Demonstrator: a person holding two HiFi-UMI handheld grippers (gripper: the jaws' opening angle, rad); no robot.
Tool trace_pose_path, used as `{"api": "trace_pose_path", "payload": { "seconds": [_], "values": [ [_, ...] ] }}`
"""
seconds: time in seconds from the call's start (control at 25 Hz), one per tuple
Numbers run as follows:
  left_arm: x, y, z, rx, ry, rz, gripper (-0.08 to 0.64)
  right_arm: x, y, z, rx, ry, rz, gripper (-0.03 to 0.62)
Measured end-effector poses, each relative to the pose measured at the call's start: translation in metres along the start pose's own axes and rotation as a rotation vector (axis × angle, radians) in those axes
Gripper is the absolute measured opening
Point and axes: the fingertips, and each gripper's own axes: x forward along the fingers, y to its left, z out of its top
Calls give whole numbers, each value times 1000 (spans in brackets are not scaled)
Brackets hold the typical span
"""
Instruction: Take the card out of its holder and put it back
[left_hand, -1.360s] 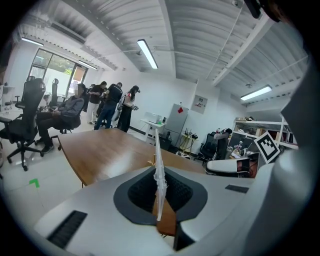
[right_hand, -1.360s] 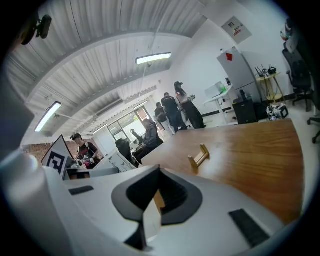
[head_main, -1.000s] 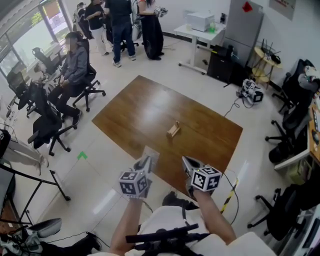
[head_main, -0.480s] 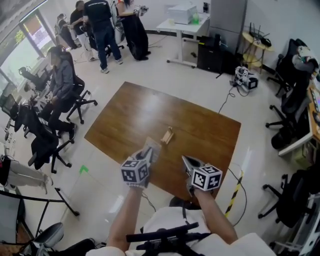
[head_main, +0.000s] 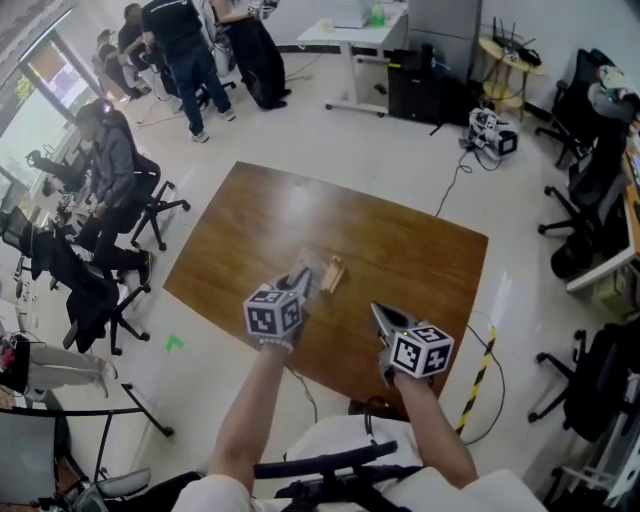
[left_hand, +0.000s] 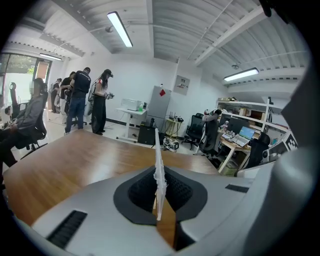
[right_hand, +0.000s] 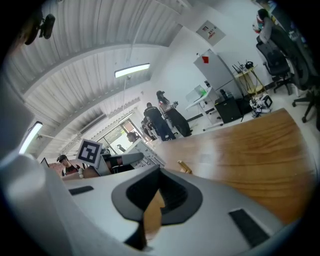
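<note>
A thin clear card stands pinched in my left gripper, which is shut on its lower edge. In the left gripper view the card rises edge-on from between the closed jaws. It hovers over the brown table, just left of the small wooden holder, close to it. My right gripper hangs over the near table edge, shut with nothing in it, to the right of the holder. The right gripper view shows the holder ahead on the tabletop and the left gripper's marker cube.
People sit on office chairs left of the table, and others stand at the back left. A yellow-and-black striped strip and a cable lie on the floor at the right. A white desk stands at the back.
My left gripper has carried the card forward over the table, from the near edge to beside the wooden holder. The right gripper has stayed near the table's near edge.
</note>
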Motion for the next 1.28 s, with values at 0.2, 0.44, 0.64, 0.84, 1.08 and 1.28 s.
{"api": "trace_pose_path", "payload": {
  "seconds": [0.2,0.44,0.64,0.84,1.08,1.28],
  "values": [
    [27,6,4,14,25,-10,14,4,-16,0,19,5,-18,11],
    [47,8,5,31,46,-23,14,11,-31,-3,44,11,-34,11],
    [57,8,2,48,67,-37,14,15,-33,-2,62,16,-36,12],
    [58,9,-2,51,72,-47,14,20,-34,-4,77,23,-31,11],
    [61,9,-8,48,67,-59,14,24,-34,-8,78,32,-26,12],
    [63,10,-10,51,70,-57,14,23,-37,-8,82,32,-29,12]
  ]
}}
